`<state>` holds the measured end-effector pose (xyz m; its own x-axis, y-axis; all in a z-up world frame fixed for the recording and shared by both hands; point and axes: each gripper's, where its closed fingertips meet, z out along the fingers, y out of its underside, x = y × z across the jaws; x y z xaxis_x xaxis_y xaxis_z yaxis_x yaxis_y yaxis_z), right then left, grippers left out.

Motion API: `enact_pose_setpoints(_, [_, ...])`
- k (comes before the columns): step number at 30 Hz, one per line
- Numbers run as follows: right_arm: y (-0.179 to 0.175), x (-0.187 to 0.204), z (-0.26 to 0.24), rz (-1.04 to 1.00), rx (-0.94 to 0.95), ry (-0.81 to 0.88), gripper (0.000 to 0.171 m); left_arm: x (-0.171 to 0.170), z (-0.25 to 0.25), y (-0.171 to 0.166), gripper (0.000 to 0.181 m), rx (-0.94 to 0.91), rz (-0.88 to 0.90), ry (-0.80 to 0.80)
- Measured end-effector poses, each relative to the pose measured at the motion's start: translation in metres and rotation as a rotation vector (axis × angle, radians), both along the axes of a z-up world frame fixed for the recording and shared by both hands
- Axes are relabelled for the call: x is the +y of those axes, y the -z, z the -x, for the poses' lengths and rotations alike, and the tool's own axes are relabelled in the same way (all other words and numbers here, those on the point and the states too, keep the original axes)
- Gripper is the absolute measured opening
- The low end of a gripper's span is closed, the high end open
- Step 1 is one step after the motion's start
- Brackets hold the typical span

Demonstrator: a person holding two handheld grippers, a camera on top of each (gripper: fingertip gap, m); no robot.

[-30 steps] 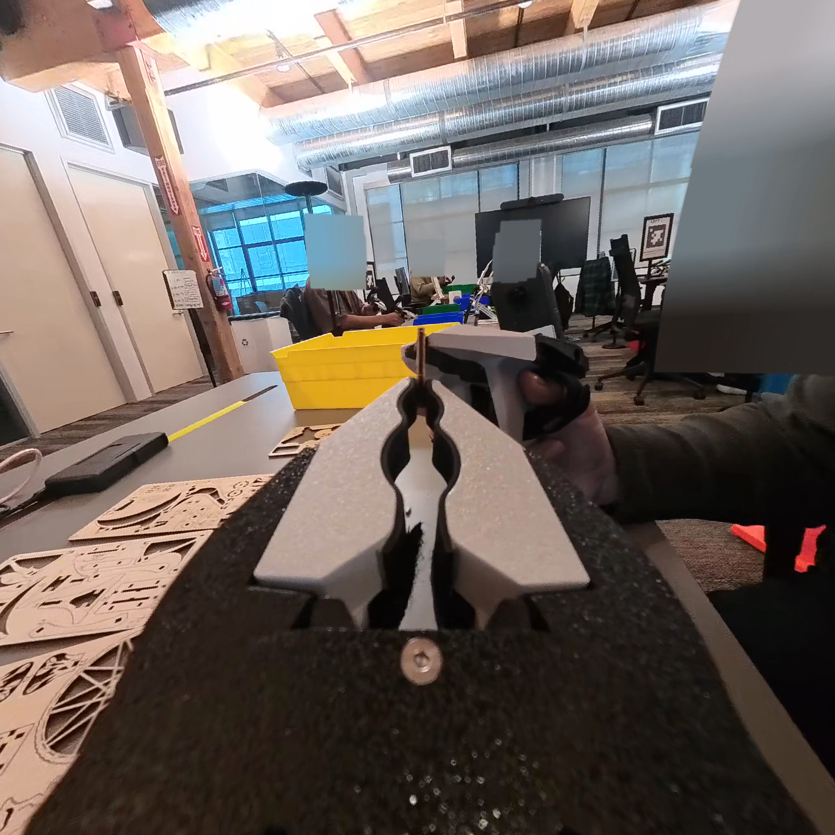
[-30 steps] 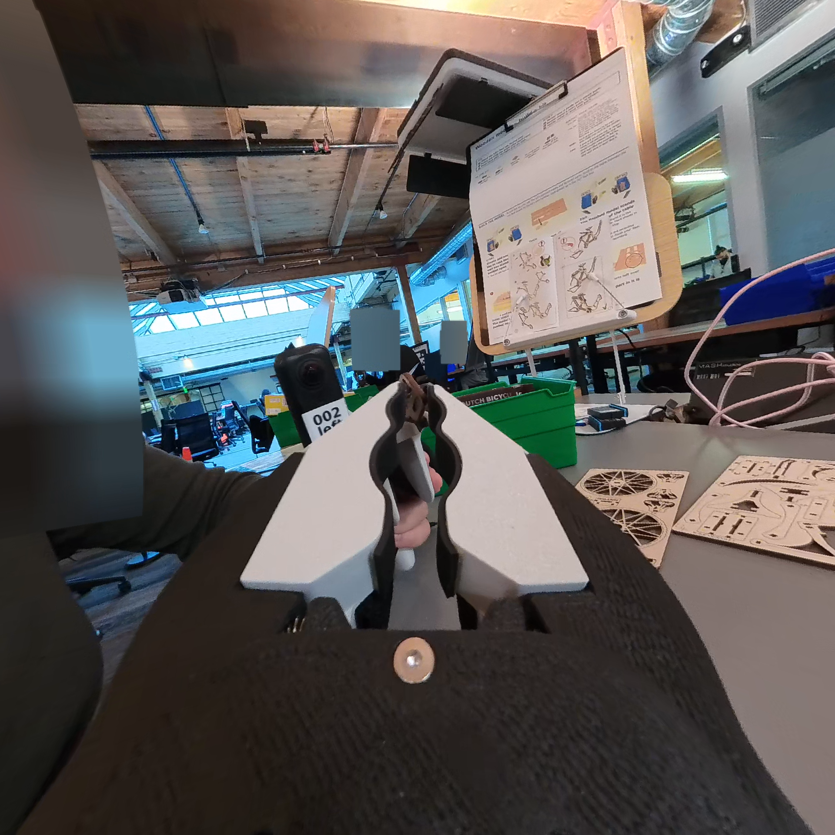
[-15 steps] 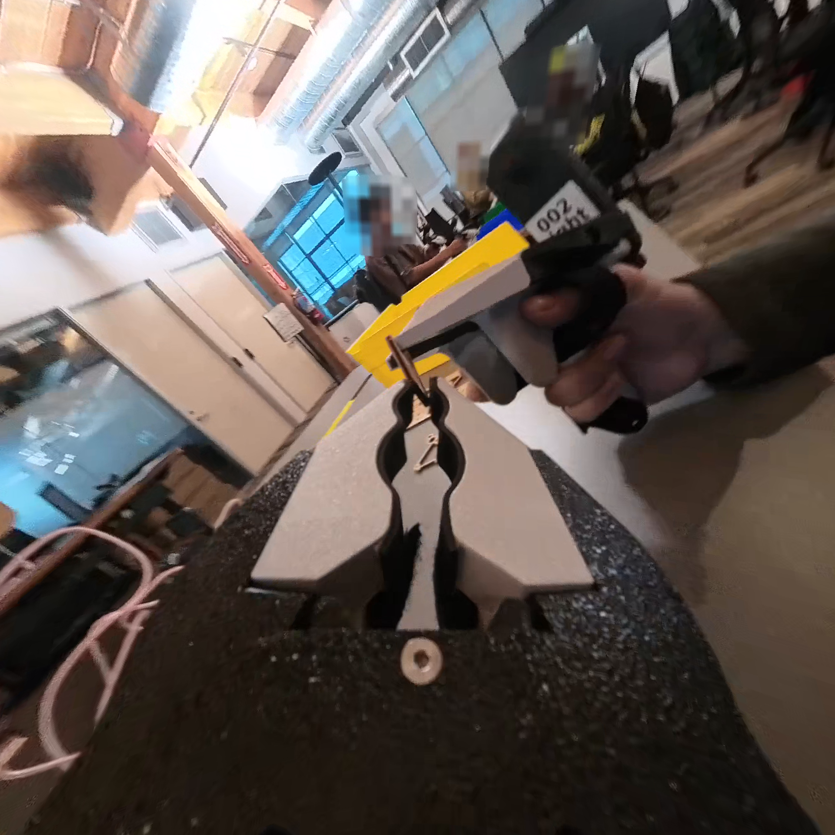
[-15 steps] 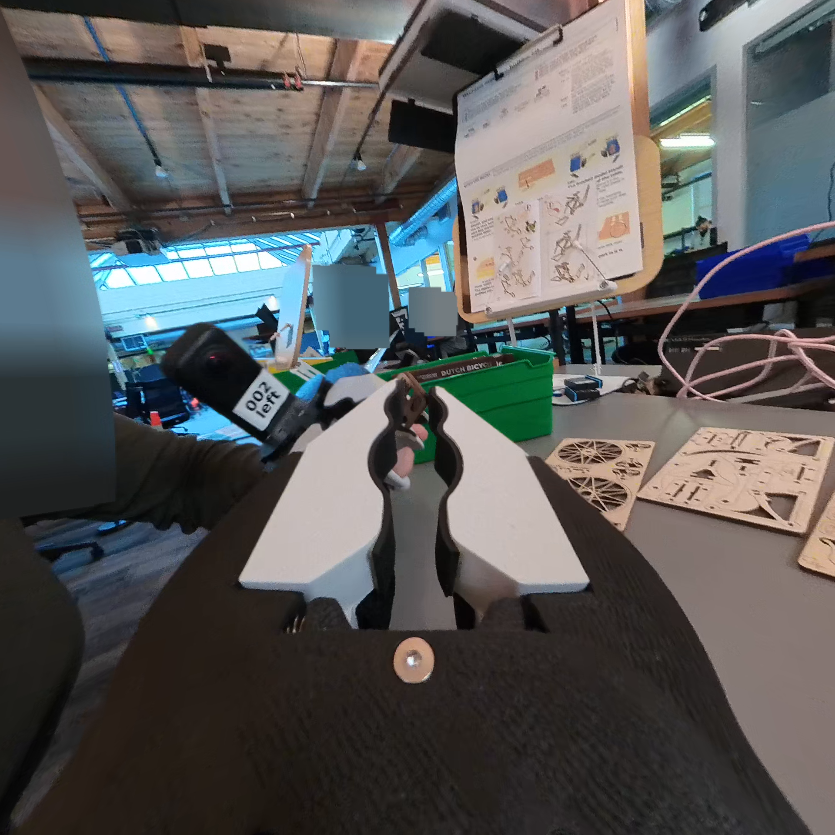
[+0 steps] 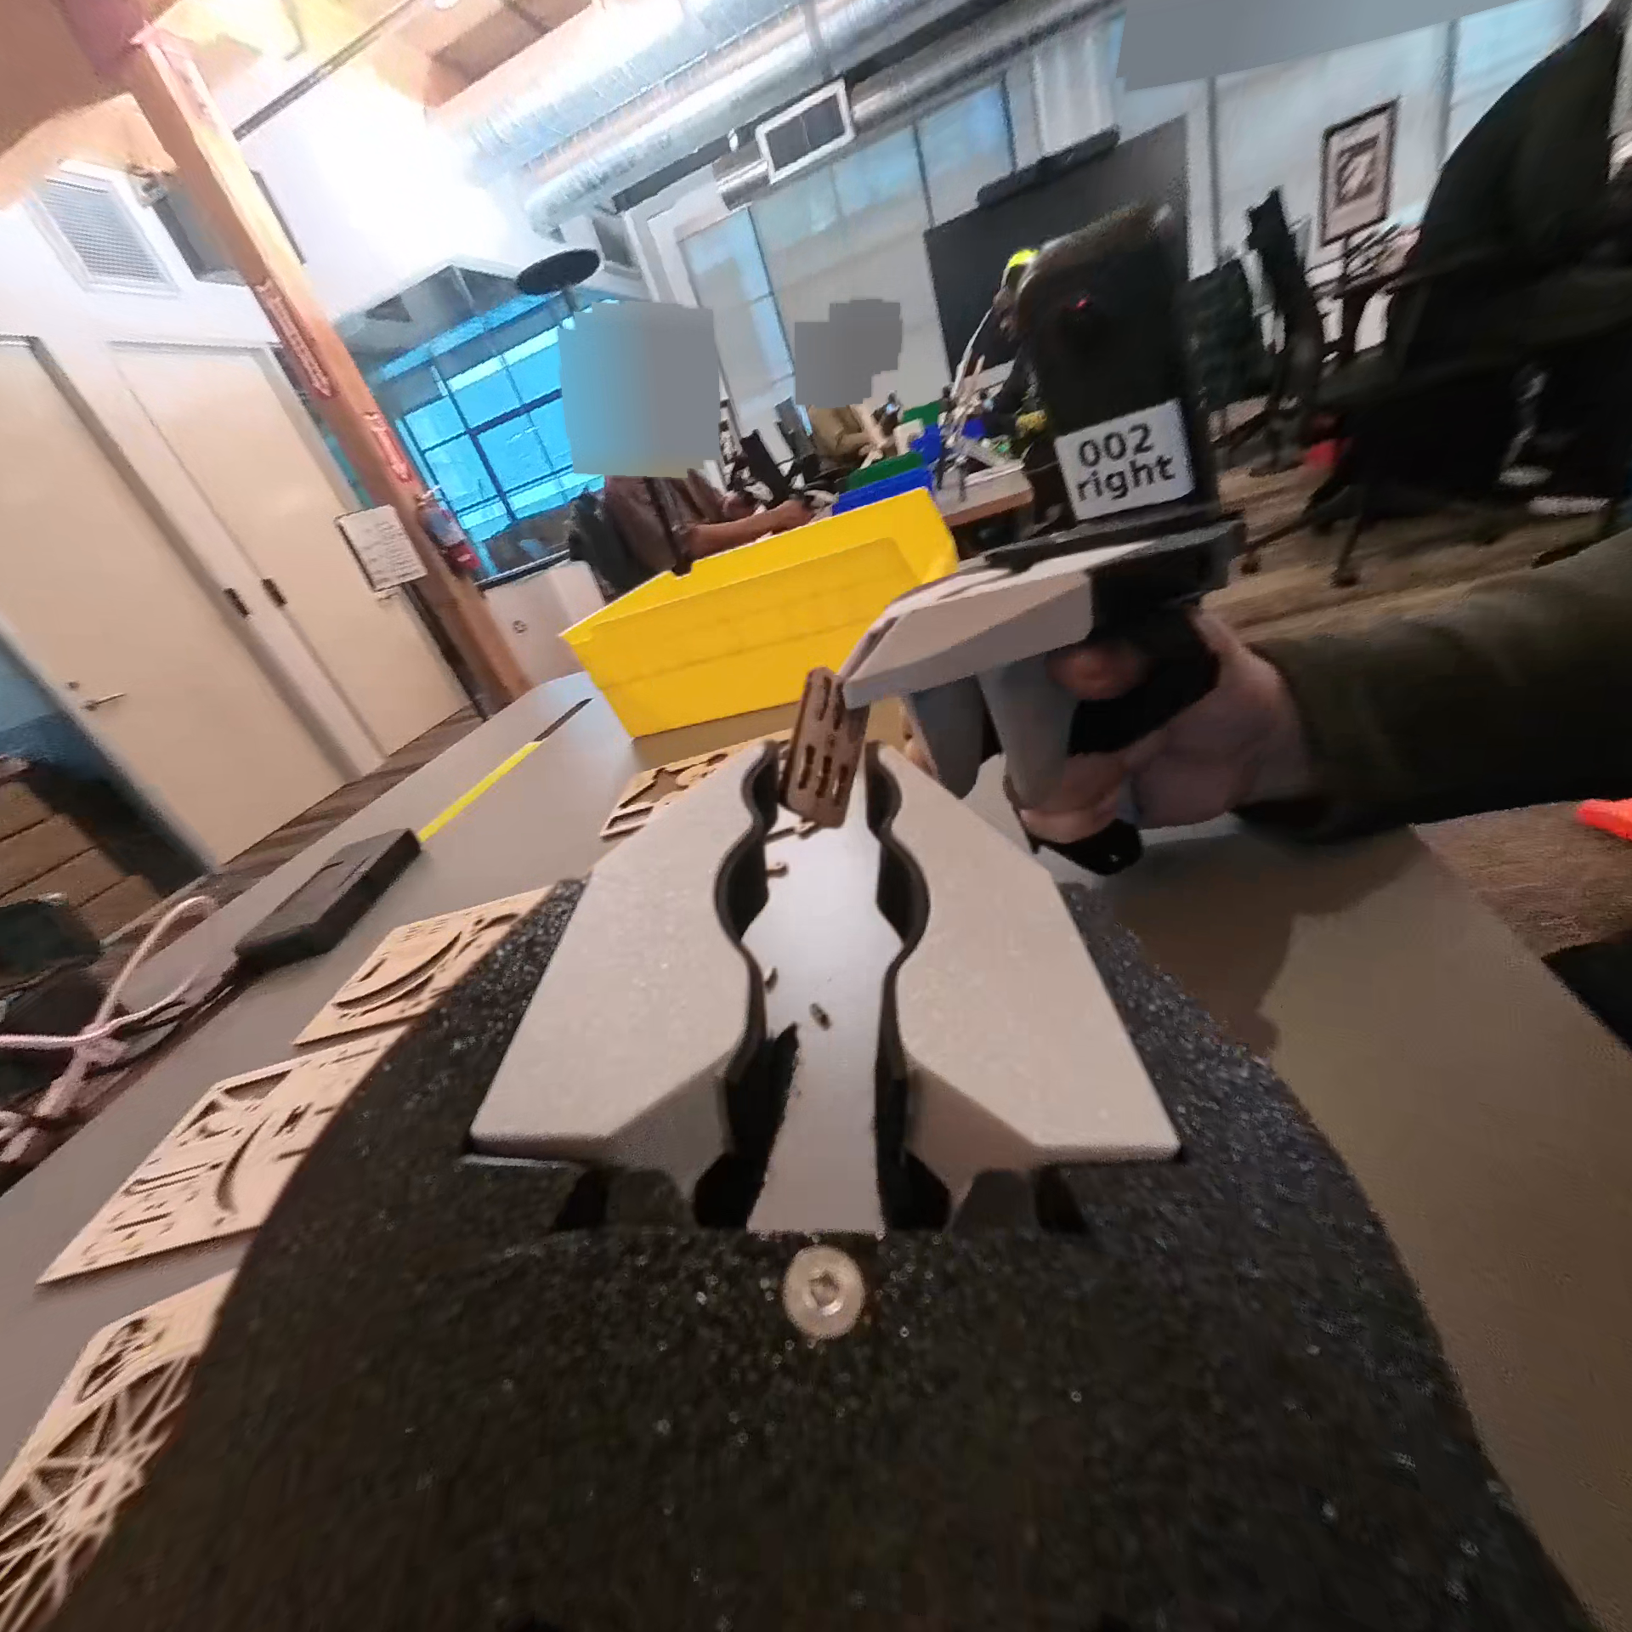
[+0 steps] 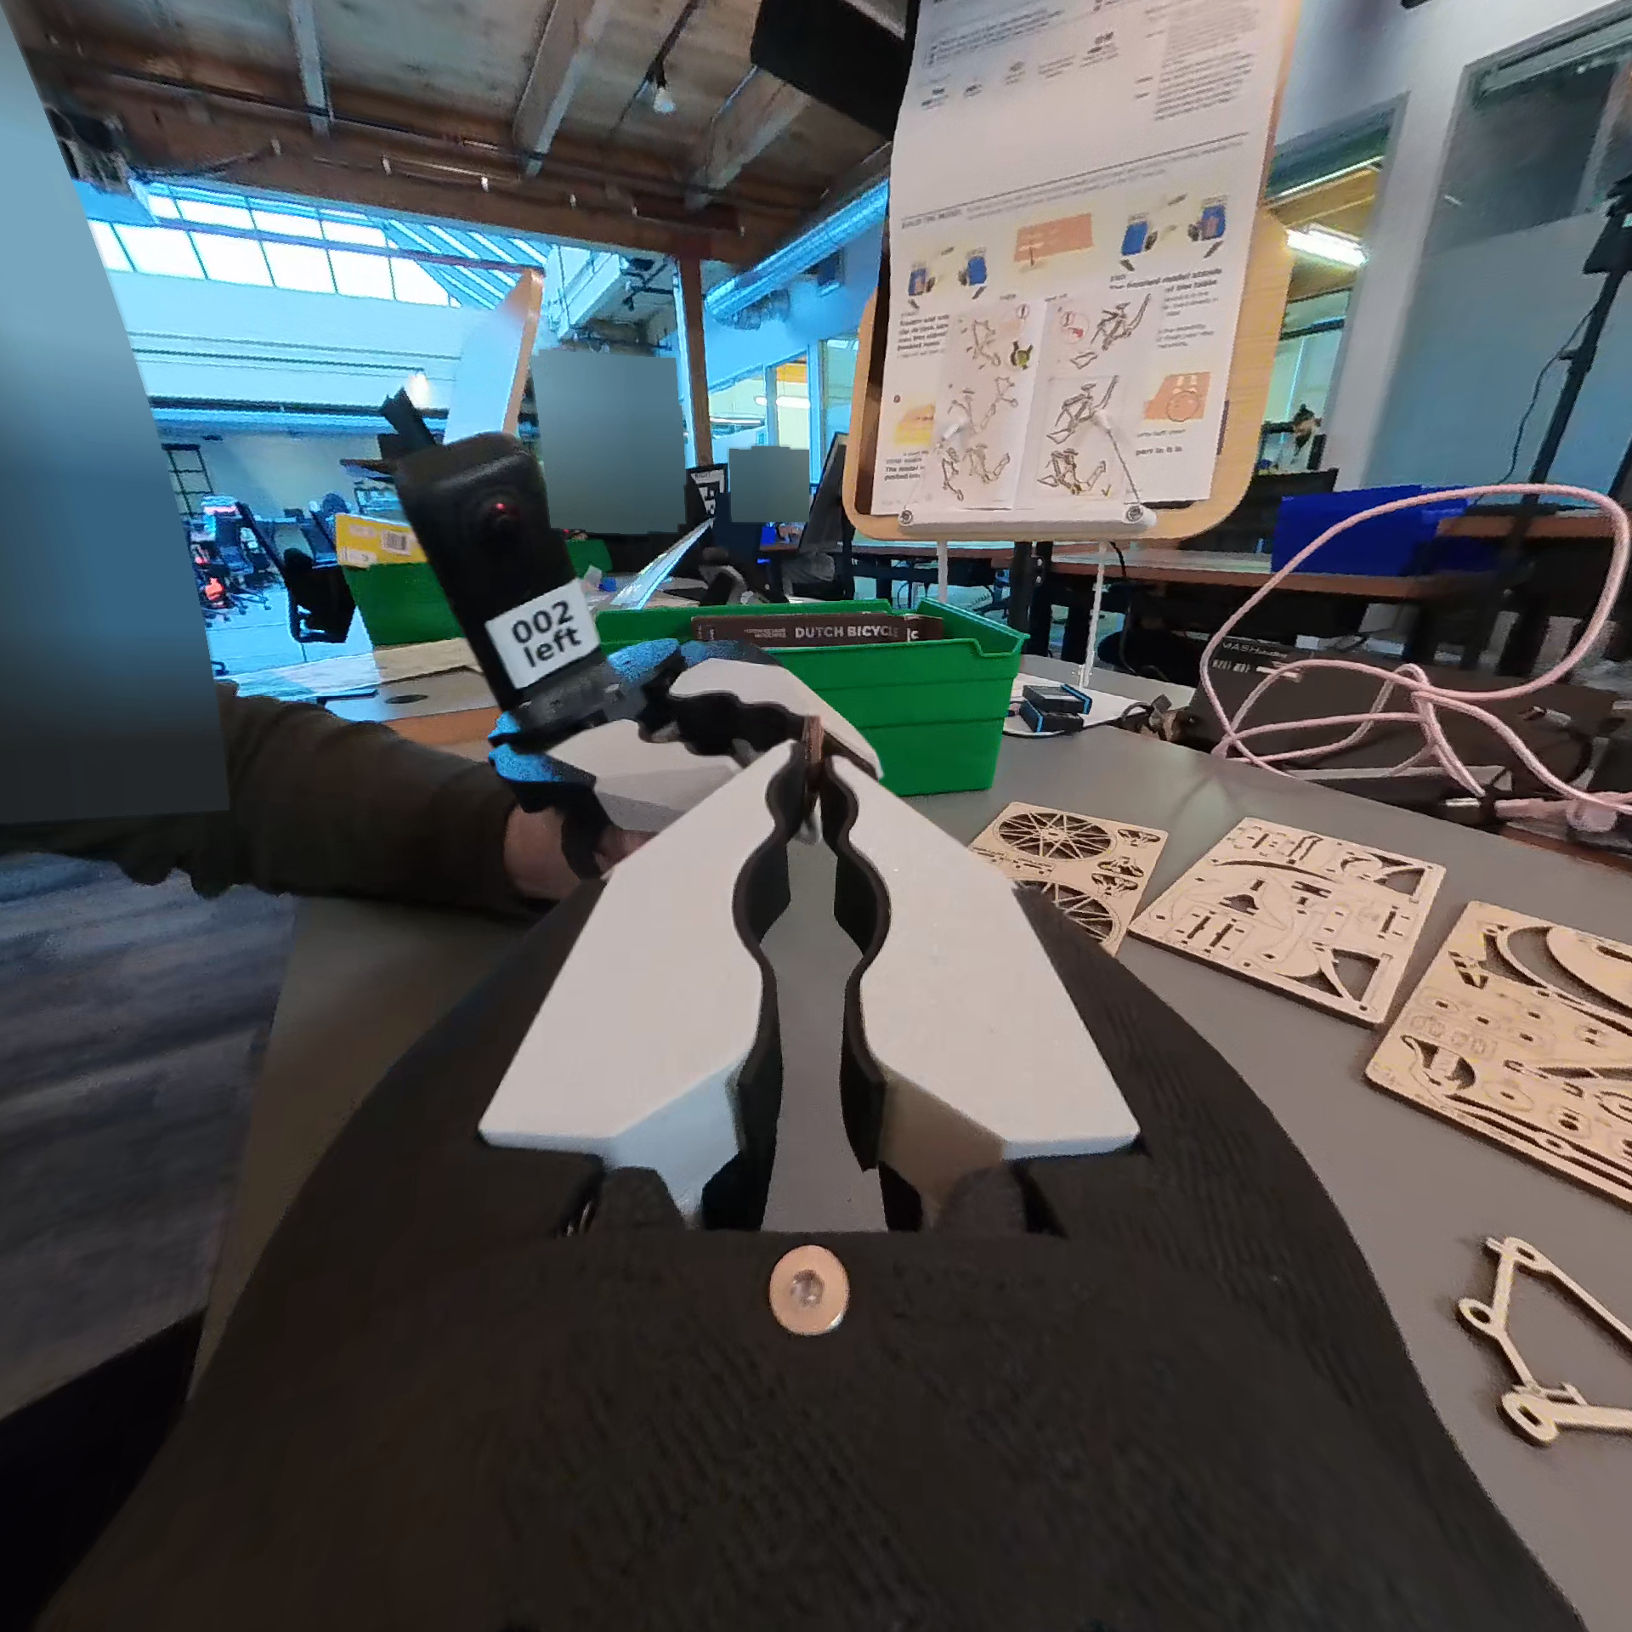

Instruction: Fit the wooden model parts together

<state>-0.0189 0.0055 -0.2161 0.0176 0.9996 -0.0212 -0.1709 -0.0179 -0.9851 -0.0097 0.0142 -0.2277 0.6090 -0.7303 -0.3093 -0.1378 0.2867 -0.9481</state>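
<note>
Above the grey table (image 5: pixel 1325 1016), between my two tools, a small slotted wooden part (image 5: pixel 823 755) hangs in the air. My right gripper (image 6: pixel 811 777) is clamped on it: from the right wrist view its two grey fingers nearly meet at the tips, with the thin brown edge of the part (image 6: pixel 809 751) pinched between them. Seen from the left wrist view, the same gripper (image 5: pixel 861 684) comes in from the right side, and the part hangs tilted below its tip.

My left gripper (image 5: pixel 821 777) is released. Its fingers stand apart, and the lower end of the part sits in the gap between their tips; I cannot tell whether it touches either one. From the right wrist view the left gripper (image 6: pixel 821 737) lies just behind my own tips, held by a hand (image 6: pixel 547 852) in a dark sleeve.

Flat wooden sheets (image 6: pixel 1289 914) of uncut pieces lie on the table to my right, and a loose wooden frame piece (image 6: pixel 1528 1342) lies nearer. More sheets (image 5: pixel 221 1148) show at the left of the left wrist view. A green bin (image 6: pixel 883 715) stands behind the grippers, and a yellow bin (image 5: pixel 751 636) stands farther along the table. An instruction sheet on a stand (image 6: pixel 1060 265) rises beyond the green bin, and pink cable (image 6: pixel 1457 706) is looped at the right.
</note>
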Motion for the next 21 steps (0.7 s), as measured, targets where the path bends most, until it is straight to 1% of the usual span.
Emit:
enact_pose_setpoints(3, [0.002,-0.002,0.0,0.01,-0.007,-0.027,0.001,-0.004,-0.002,0.003,0.017,-0.026,0.062,0.076])
enact_pose_setpoints(6, [0.002,-0.006,-0.001,0.046,-0.004,-0.09,0.001,-0.01,0.0,-0.001,0.01,-0.127,0.151,0.186])
enact_pose_setpoints(7, [0.001,-0.008,-0.002,0.067,0.002,-0.122,0.0,-0.014,-0.001,-0.003,0.007,-0.183,0.202,0.257])
enact_pose_setpoints(9, [0.002,-0.01,-0.002,0.1,0.001,-0.165,0.001,-0.022,-0.002,-0.003,0.001,-0.282,0.363,0.409])
enact_pose_setpoints(11, [0.003,-0.01,-0.001,0.105,-0.007,-0.166,0.0,-0.021,-0.001,-0.002,0.0,-0.318,0.464,0.476])
enact_pose_setpoints(12, [0.004,-0.009,0.0,0.103,-0.009,-0.159,0.001,-0.021,0.0,-0.001,0.001,-0.301,0.456,0.469])
enact_pose_setpoints(15, [0.005,-0.001,0.0,0.088,-0.008,-0.091,0.002,-0.014,0.001,0.002,0.0,-0.211,0.363,0.351])
enact_pose_setpoints(17, [0.007,0.003,0.001,0.062,-0.015,-0.042,0.003,-0.009,0.001,0.003,0.0,-0.202,0.353,0.3])
enact_pose_setpoints(21, [0.007,0.004,0.001,0.078,-0.012,-0.039,0.004,-0.007,0.0,0.004,0.0,-0.18,0.331,0.263])
